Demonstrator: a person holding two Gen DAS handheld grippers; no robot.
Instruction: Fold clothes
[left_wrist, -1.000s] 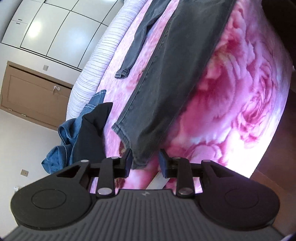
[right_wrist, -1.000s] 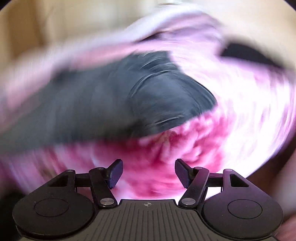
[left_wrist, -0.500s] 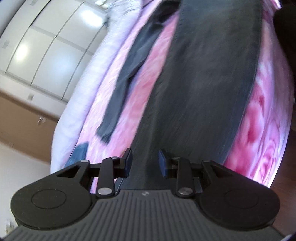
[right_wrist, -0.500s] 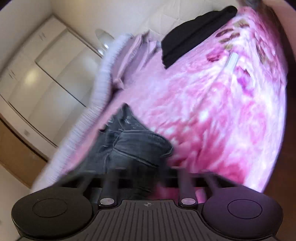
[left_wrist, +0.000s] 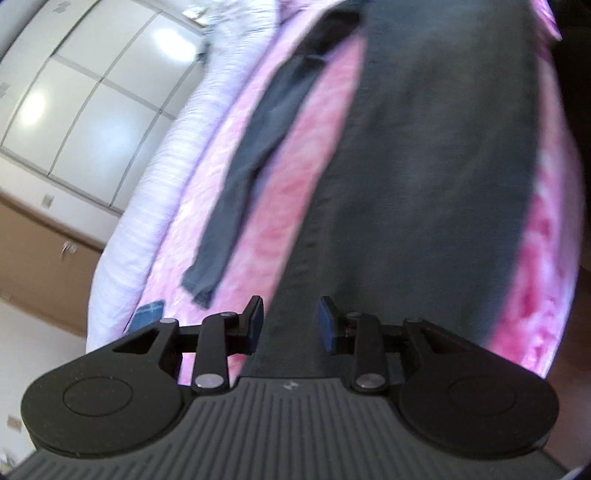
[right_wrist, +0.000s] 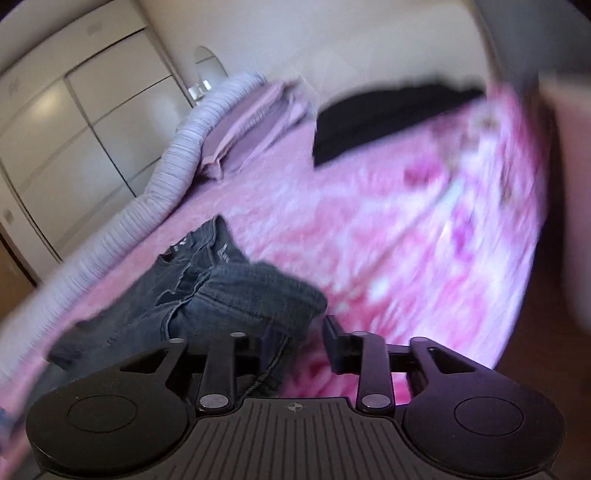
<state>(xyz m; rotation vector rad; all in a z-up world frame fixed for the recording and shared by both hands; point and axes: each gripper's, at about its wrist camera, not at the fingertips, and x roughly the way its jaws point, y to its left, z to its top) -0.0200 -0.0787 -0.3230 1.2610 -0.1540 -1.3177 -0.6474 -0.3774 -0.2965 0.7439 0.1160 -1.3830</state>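
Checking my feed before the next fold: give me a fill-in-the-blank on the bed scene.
1. The jeans lie on a ___ blanket.
2. The garment at the bed's far end is ___.
3. The wardrobe doors are ___.
Missing words: pink; black; white.

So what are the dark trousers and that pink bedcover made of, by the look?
Dark trousers: likely washed grey denim, matte, with stitched seams and a waistband label. Pink bedcover: probably plush fleece, soft and fuzzy with a floral print, though blur leaves it open.
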